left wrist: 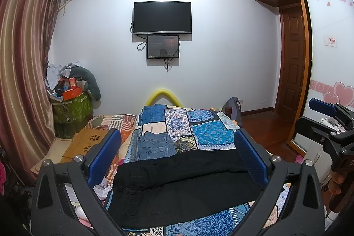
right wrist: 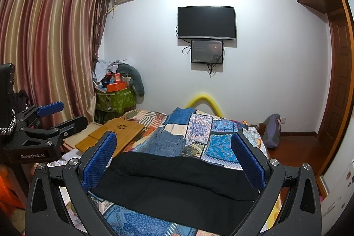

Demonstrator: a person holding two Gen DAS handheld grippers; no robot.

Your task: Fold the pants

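The black pants lie across the near end of the bed, spread sideways on the patchwork quilt, with a row of buttons showing at the left end; the near edge of the cloth is cut off behind the tool frames, so how many layers lie there is hard to make out. Just beyond them a pair of blue jeans lies flat on the same quilt, its lower part hidden under the black cloth. The left gripper hangs over the pants with its blue pads wide apart and nothing between them; the right gripper is likewise spread wide, holding nothing, above the right part of the pants. To the left a wooden lap tray rests on the bed edge, partly covered by a blue pad. Past the bed's yellow foam rail a dark television hangs on the wall, a smaller screen under it, whose picture is too dim to read. A heaped green bin stands by the striped curtain.
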